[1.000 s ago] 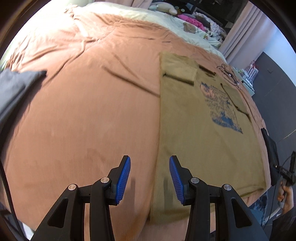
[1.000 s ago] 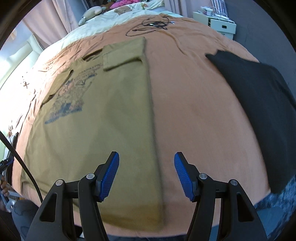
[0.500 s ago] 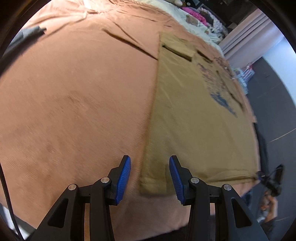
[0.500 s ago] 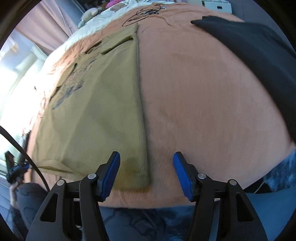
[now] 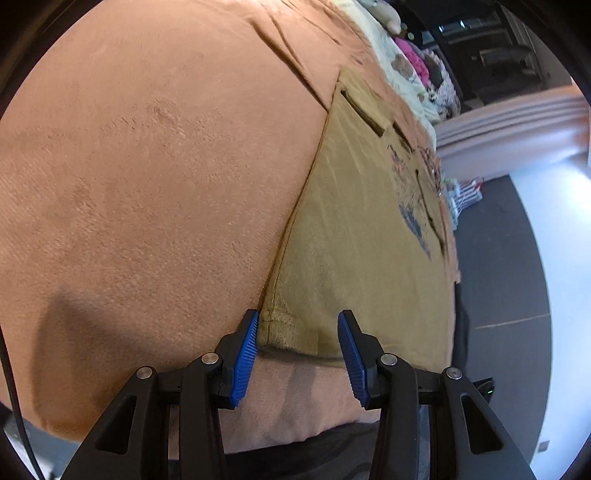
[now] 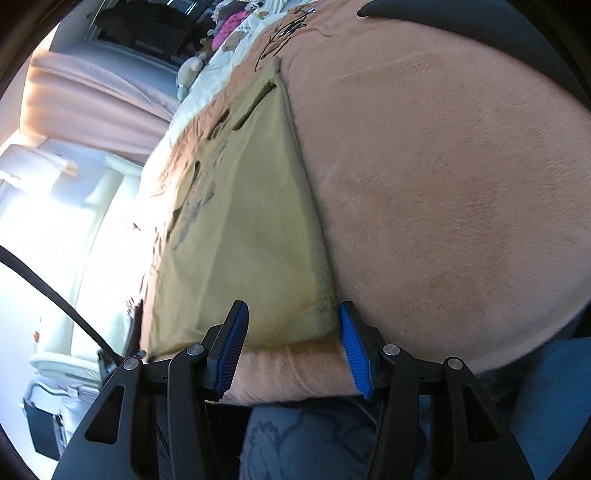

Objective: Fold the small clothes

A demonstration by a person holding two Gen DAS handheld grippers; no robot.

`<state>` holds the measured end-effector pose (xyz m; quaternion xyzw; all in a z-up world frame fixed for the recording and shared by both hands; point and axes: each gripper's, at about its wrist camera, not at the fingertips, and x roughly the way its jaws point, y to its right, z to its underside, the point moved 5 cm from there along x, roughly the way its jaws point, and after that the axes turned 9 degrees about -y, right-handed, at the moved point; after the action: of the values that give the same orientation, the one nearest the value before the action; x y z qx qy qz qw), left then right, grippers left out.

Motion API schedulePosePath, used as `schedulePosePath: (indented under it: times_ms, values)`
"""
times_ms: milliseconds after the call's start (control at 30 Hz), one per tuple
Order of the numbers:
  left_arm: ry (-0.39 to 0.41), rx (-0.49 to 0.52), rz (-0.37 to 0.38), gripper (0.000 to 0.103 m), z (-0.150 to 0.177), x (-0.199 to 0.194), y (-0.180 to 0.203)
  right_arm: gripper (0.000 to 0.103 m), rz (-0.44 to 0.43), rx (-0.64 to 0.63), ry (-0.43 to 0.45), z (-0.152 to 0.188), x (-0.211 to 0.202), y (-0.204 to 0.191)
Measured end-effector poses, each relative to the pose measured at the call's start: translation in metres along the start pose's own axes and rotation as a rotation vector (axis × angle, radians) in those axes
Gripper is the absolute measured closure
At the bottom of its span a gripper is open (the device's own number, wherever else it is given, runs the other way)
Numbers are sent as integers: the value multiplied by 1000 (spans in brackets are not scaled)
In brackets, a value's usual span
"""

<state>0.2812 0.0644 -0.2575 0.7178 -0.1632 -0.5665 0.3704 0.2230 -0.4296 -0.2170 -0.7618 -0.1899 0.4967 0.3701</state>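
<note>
Clearly the olive shirt [image 5: 354, 236] lies flat near the bed [image 5: 147, 184] edge; left gripper [image 5: 295, 354] and right gripper [image 6: 291, 347] straddle its hem corners, fingers released, the right's just narrowing.

Both grippers, left [image 5: 295, 354] and right [image 6: 291, 345], angle downward, jaws apart.

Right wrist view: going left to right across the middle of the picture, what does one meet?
Bright white furniture → olive T-shirt, sides folded in → orange blanket. The dark garment lies only along the top right edge, so it is left out.
</note>
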Motion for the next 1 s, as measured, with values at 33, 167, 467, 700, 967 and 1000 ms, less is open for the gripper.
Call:
schedulePosePath:
  times_ms: [33,167,467,700,967,1000]
  values:
    - [2,-2,7,58,-1,1,0,57,-14,7,1,-2,1,1]
    - [10,-8,46,58,-7,6,3,66,-42,29,-1,-8,5,6]
    - [14,15,5,73,-21,19,15,92,-33,17,6,-8,42,5]
    - [69,66,0,99,-25,-3,18,102,-7,-47,76,0,22,-21]
    - [169,137,125,100,-29,-68,52,102,-84,-131,164,25,-38,-62]
    - [180,142,137,100,-28,-75,55,102,-94,-141,170,29,-44,-68]
